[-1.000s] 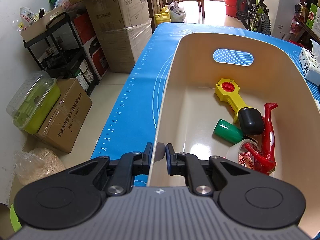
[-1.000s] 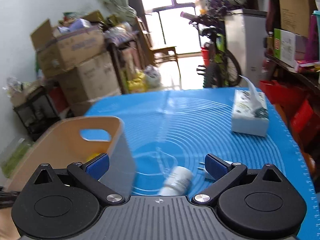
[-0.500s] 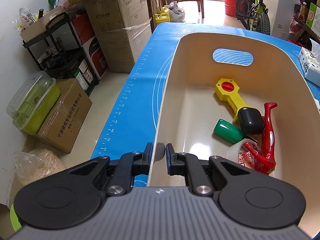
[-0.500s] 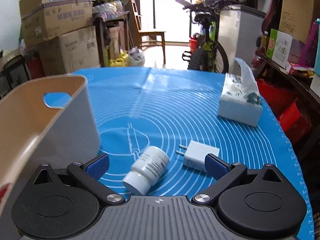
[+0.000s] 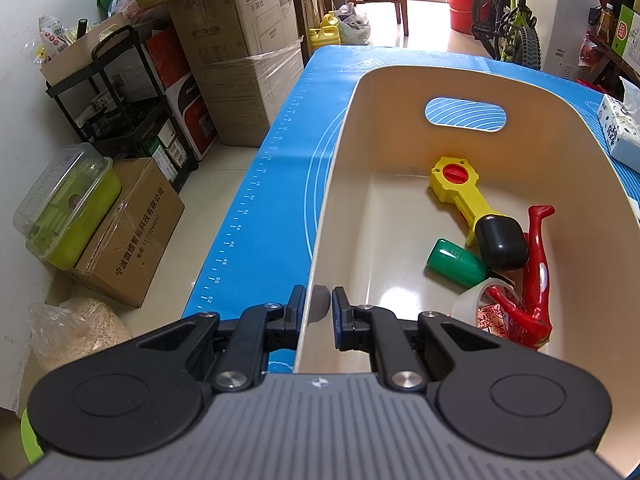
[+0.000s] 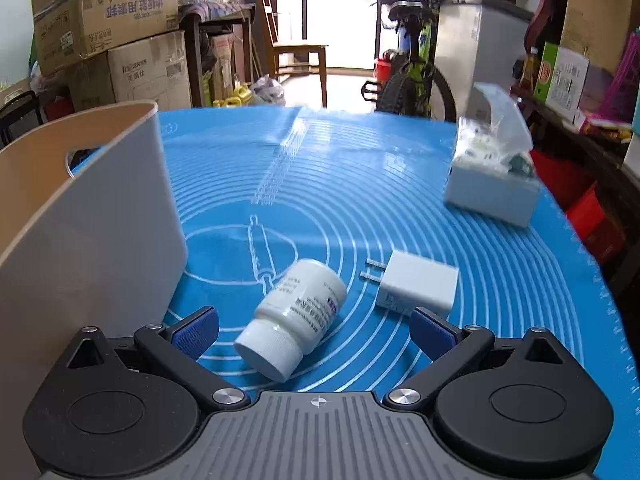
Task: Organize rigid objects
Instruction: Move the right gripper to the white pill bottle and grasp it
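The right gripper (image 6: 314, 330) has come down toward the blue silicone mat (image 6: 360, 184), jaws wide apart and holding nothing. A white plastic pill bottle (image 6: 298, 314) lies on its side between them, a white wall charger (image 6: 418, 284) just beside it. The left gripper (image 5: 318, 312) is clamped on the rim of the cream plastic bin (image 5: 340, 168), which already contains a yellow toy wrench (image 5: 460, 188), a green cylinder (image 5: 456, 262), and a red toy (image 5: 534, 276).
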`<state>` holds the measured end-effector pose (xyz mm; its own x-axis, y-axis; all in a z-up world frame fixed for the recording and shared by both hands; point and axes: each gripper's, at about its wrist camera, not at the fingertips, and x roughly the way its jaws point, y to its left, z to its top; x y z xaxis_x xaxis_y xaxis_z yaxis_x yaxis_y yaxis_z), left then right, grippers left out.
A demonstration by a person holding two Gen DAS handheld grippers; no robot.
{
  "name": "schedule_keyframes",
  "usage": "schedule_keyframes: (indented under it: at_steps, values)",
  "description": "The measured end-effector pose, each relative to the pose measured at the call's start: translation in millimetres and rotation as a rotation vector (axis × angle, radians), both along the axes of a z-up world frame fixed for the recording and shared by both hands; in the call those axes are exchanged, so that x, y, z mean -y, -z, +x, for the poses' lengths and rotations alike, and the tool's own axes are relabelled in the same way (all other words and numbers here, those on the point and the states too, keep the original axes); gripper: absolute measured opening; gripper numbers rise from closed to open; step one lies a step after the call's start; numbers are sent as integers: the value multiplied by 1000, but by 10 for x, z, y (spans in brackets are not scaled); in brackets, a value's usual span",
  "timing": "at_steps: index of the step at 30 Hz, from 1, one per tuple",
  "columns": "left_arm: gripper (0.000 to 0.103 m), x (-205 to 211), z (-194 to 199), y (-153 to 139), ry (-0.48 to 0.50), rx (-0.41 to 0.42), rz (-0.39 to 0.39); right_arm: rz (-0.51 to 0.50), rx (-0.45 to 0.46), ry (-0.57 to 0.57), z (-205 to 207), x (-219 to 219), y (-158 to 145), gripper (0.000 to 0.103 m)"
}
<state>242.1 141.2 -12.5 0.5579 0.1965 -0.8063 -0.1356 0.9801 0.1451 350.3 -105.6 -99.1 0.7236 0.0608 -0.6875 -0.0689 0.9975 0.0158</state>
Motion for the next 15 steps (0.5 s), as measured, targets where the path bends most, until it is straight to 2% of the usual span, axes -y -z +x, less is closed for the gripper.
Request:
schedule_keyframes:
  at_steps: [12, 15]
  values:
    - [16, 1, 4, -3, -2, 0, 1, -44, -2, -22, 46, -49, 113, 97]
    - [16, -4, -2, -1, -1, 0, 4, -49, 11, -40, 34, -85, 96, 90]
